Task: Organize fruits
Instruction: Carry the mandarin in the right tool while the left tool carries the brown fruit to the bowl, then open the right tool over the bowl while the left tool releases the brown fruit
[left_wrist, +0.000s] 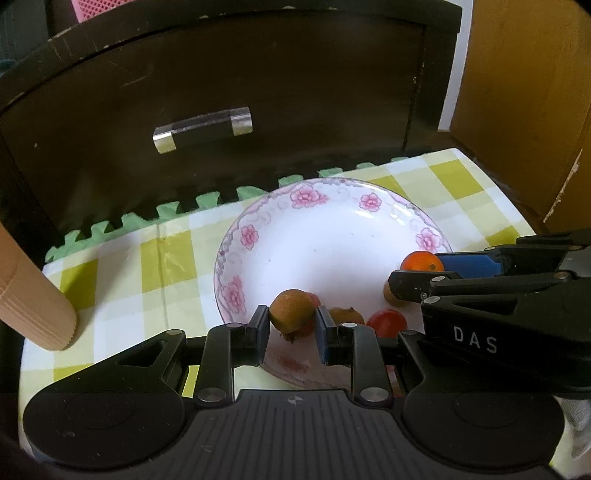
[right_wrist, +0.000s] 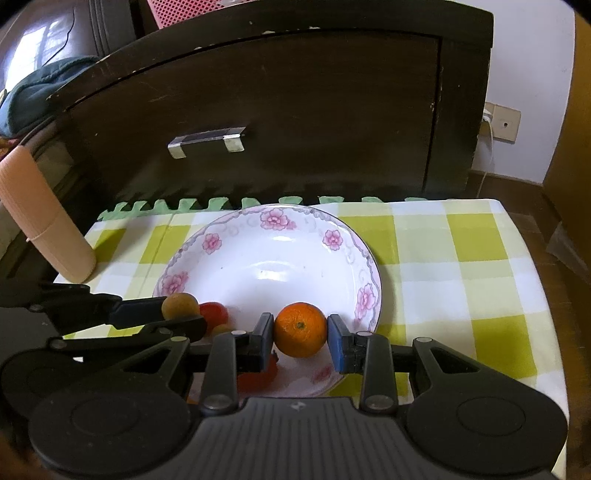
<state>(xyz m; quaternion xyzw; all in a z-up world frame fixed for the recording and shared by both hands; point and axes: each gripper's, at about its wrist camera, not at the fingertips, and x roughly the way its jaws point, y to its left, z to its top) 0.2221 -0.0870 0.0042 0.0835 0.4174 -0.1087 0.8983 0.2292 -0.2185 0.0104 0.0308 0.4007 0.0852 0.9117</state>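
A white plate (left_wrist: 332, 236) (right_wrist: 273, 266) with pink flowers sits on a yellow-green checked cloth. My left gripper (left_wrist: 291, 328) (right_wrist: 181, 314) is shut on a brown-yellow round fruit (left_wrist: 291, 309) (right_wrist: 180, 305) over the plate's near rim. My right gripper (right_wrist: 301, 339) (left_wrist: 417, 271) is shut on a small orange (right_wrist: 301, 329) (left_wrist: 422, 262) over the plate's near right part. In the plate lie a red fruit (left_wrist: 387, 322) (right_wrist: 214, 312), a brown fruit (left_wrist: 345, 315) and another brown one (left_wrist: 393, 297), partly hidden by the right gripper's finger.
A dark wooden drawer front (left_wrist: 240, 85) with a metal handle (left_wrist: 203, 129) rises right behind the cloth. A beige ribbed cylinder (left_wrist: 33, 295) (right_wrist: 48, 221) leans in at the left. A cardboard panel (left_wrist: 524, 92) stands at the right. The cloth (right_wrist: 461, 258) extends right of the plate.
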